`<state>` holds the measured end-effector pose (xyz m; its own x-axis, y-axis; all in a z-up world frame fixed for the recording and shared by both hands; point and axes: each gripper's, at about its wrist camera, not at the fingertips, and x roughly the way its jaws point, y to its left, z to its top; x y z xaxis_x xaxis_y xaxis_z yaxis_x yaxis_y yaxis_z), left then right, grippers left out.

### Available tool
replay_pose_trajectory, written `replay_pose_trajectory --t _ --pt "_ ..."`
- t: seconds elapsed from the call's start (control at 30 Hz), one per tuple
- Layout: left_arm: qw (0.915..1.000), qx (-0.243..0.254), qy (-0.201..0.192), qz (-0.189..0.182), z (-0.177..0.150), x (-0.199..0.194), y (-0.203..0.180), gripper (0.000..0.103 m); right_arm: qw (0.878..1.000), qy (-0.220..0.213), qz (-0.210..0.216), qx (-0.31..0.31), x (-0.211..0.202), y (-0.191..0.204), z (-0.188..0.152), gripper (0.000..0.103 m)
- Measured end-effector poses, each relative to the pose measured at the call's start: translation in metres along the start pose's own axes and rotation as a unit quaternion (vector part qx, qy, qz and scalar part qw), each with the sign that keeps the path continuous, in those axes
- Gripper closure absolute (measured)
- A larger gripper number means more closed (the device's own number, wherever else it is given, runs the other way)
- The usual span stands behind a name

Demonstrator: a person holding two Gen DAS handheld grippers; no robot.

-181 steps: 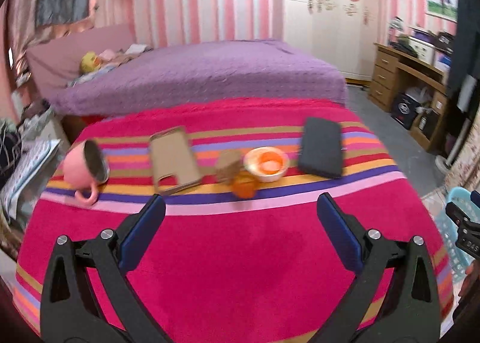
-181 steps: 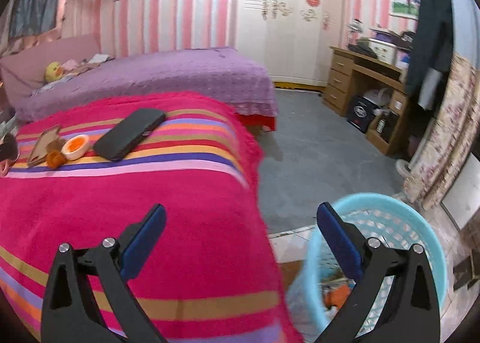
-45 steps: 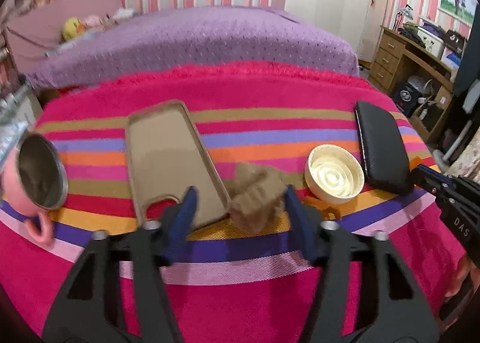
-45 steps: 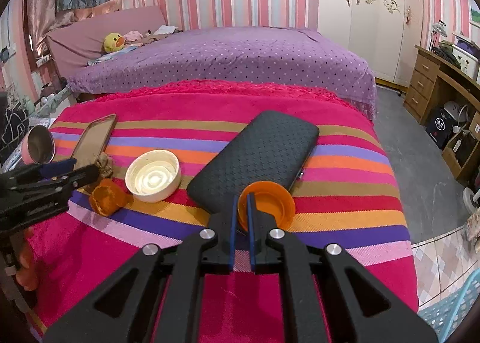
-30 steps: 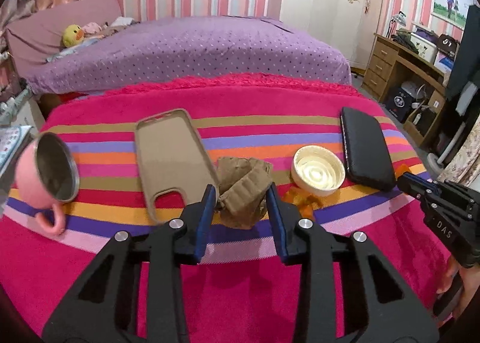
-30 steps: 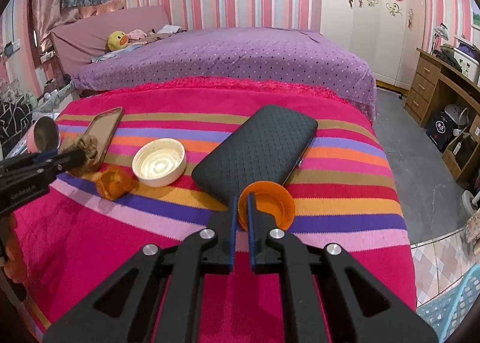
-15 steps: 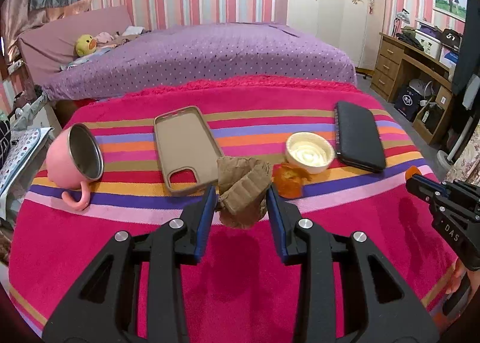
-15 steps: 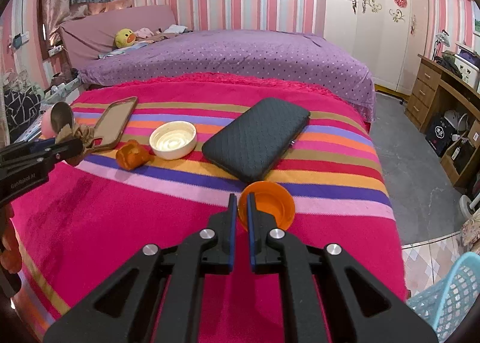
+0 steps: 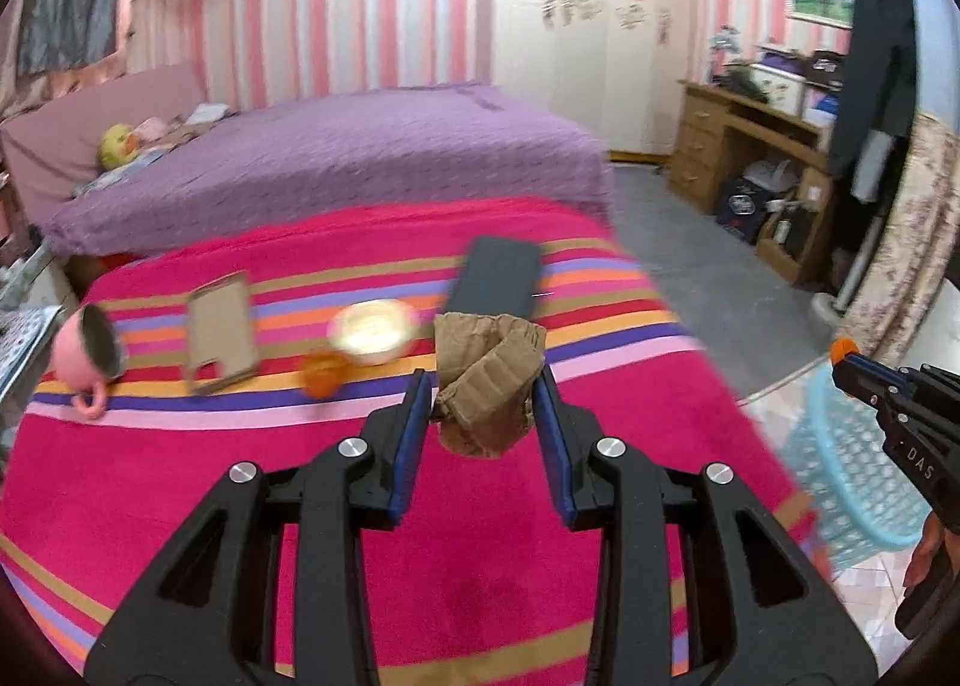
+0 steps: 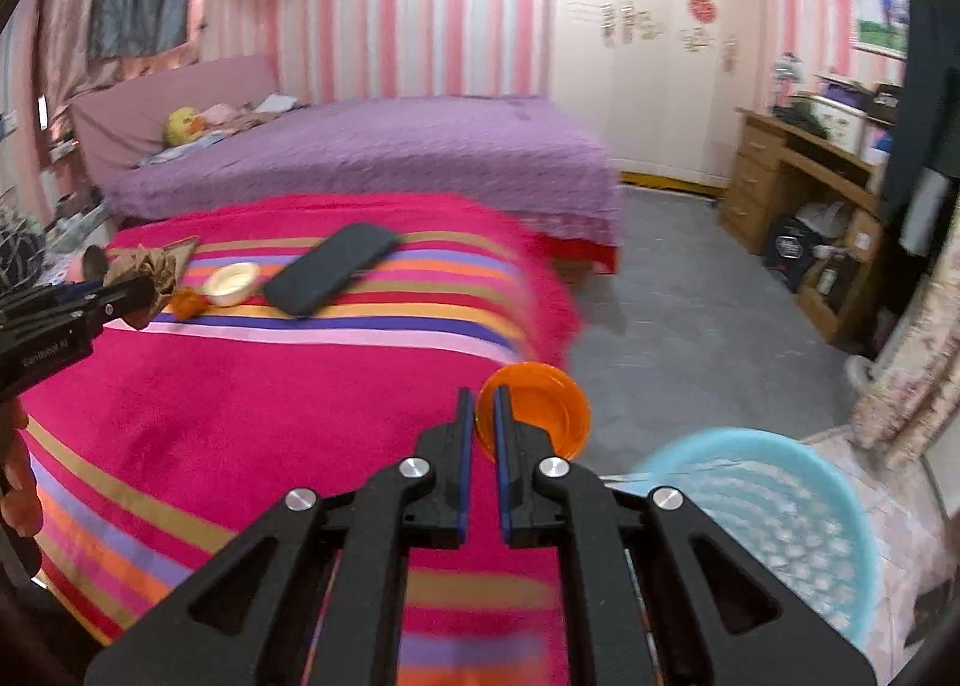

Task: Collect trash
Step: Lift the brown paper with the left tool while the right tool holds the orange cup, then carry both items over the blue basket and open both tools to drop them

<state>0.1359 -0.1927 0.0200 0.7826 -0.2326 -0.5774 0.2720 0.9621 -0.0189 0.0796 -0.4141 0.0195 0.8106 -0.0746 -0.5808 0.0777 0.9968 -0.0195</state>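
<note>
While both loads are riding clear of the striped blanket (image 10: 252, 422), these lines are setting out how they lie toward the bin.

Brown paper wad: the crumpled brown paper wad (image 9: 487, 380) is sitting upright between the pads of the left gripper (image 9: 483, 386), which are clamping it from both sides; it is hanging above the blanket near the right edge.

Orange lid: the orange lid (image 10: 537, 410) is standing on edge, its rim pinched in the right gripper (image 10: 479, 416), whose fingers are nearly together on it; it is hovering just past the blanket's right edge, over the grey floor.

Laundry basket: the blue laundry basket (image 10: 774, 512) is standing on the floor off the near right corner of the blanket, below and to the right of the lid.

Nearer hand: the right gripper is looking nearer to the basket; the left is trailing, with the basket (image 9: 852, 482) lying to its right.

Left behind: the orange scrap (image 9: 320, 377), white lid (image 9: 369, 329), black case (image 9: 498, 278), phone case (image 9: 219, 329) and pink mug (image 9: 87, 350) are lying along the far stripes.
</note>
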Motion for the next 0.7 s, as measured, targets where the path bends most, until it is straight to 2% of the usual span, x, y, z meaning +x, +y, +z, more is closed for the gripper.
replay_pose_trajectory --t 0.23,0.37,0.47,0.7 --pt "0.9965 0.03 0.013 -0.077 -0.016 0.004 -0.108 0.07 0.996 0.002 -0.081 0.032 -0.048 -0.106 -0.03 0.096" --pt "0.9899 0.044 0.041 -0.129 -0.03 0.008 -0.166 0.07 0.993 0.008 -0.109 0.049 -0.062 -0.148 -0.05 0.096" --pt "0.9862 0.053 0.055 -0.147 -0.04 0.012 -0.2 0.07 0.992 0.01 -0.114 0.061 -0.065 -0.165 -0.059 0.096" --pt "0.9809 0.098 0.058 -0.158 -0.052 0.021 -0.263 0.07 0.989 0.015 -0.119 0.084 -0.06 -0.196 -0.078 0.096"
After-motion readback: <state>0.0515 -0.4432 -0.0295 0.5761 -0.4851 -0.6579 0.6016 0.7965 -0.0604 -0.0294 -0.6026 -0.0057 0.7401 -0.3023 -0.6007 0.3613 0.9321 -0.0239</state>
